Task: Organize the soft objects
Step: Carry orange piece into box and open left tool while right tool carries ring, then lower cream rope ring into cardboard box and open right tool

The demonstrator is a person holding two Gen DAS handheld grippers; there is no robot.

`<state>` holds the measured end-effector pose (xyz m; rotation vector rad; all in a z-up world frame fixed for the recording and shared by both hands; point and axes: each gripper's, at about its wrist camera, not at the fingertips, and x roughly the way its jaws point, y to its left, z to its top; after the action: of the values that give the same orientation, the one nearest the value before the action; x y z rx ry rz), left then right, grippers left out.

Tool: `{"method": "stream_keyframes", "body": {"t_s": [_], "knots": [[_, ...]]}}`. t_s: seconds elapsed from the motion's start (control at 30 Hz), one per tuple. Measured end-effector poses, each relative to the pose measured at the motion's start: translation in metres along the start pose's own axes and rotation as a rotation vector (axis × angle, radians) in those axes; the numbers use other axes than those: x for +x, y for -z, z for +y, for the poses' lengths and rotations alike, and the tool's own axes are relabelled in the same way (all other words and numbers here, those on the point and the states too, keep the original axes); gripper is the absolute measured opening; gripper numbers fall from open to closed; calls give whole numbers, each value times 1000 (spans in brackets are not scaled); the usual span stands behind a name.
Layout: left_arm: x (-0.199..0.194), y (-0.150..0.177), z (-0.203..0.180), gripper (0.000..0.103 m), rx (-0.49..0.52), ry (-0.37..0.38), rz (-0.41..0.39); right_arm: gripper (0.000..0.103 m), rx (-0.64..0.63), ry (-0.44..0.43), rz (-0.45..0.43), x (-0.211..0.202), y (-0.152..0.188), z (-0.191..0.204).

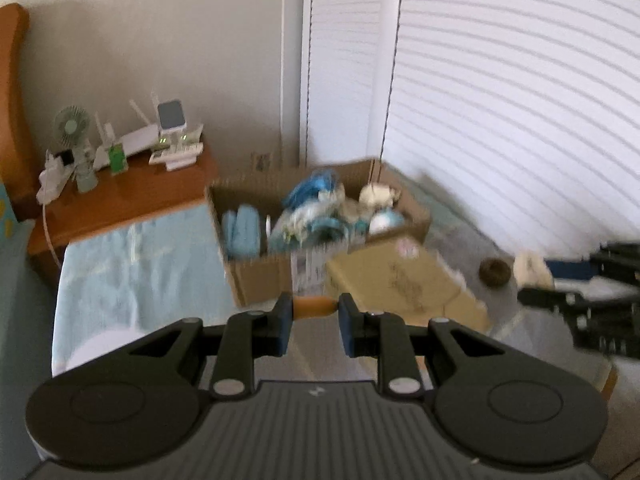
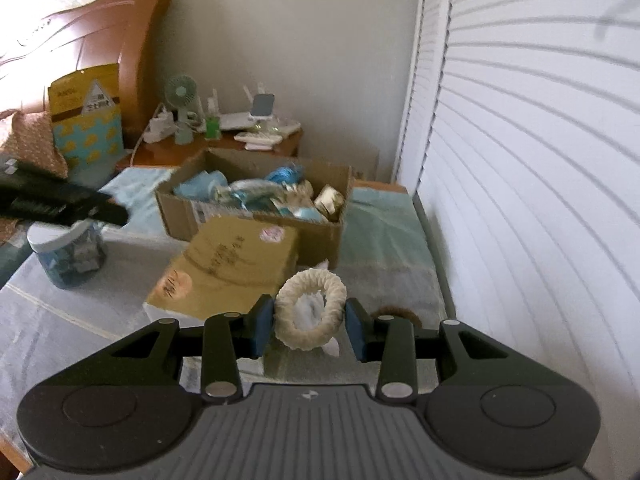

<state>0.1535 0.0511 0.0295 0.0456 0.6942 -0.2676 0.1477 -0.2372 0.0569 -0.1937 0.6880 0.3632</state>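
Left claw: the left claw (image 1: pixel 311 326) hangs over the bed, fingers partly apart; a small orange object (image 1: pixel 314 306) shows in the gap between the pads, too blurred to name, and whether it is gripped I cannot tell.
Jar: a clear plastic jar with a white lid (image 2: pixel 68 254) stands on the pale sheet, left of the boxes, untouched.
Open box: the open brown cardboard box (image 2: pixel 256 204) sits mid-bed, already holding blue and cream soft things, so part of the sorting looks done.
Flat box: a closed tan cardboard box with stickers (image 2: pixel 236 264) lies just in front, touching it.
Right claw: the right claw (image 2: pixel 310 326) is opened wide around a cream fuzzy ring-shaped scrunchie (image 2: pixel 310 312); the left pad looks to touch it, the right stands just clear, so no firm hold is shown.
Left over: a dark brown fuzzy ring (image 1: pixel 495 272) lies on the bed beside the cream one, near the window side.
Room: the white slatted blind (image 2: pixel 540 200) and bed edge close in on the right; the way up and forward to the open box looks free over the flat box.
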Motion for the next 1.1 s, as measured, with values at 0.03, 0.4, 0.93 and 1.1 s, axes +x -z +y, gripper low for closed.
{"method": "stream_keyframes", "body": {"t_s": [0.03, 0.4, 0.93, 1.1], "knots": [[2, -6, 1, 23, 0, -2, -10, 44, -2, -2, -7, -1, -2, 1], [60, -49, 9, 28, -4, -50, -41, 44, 6, -21, -15, -3, -4, 3], [-4, -17, -6, 99, -14, -78, -111, 44, 28, -37, -20, 9, -18, -7], [-28, 12, -16, 101, -28, -82, -114, 44, 46, -55, -29, 18, -32, -11]]}}
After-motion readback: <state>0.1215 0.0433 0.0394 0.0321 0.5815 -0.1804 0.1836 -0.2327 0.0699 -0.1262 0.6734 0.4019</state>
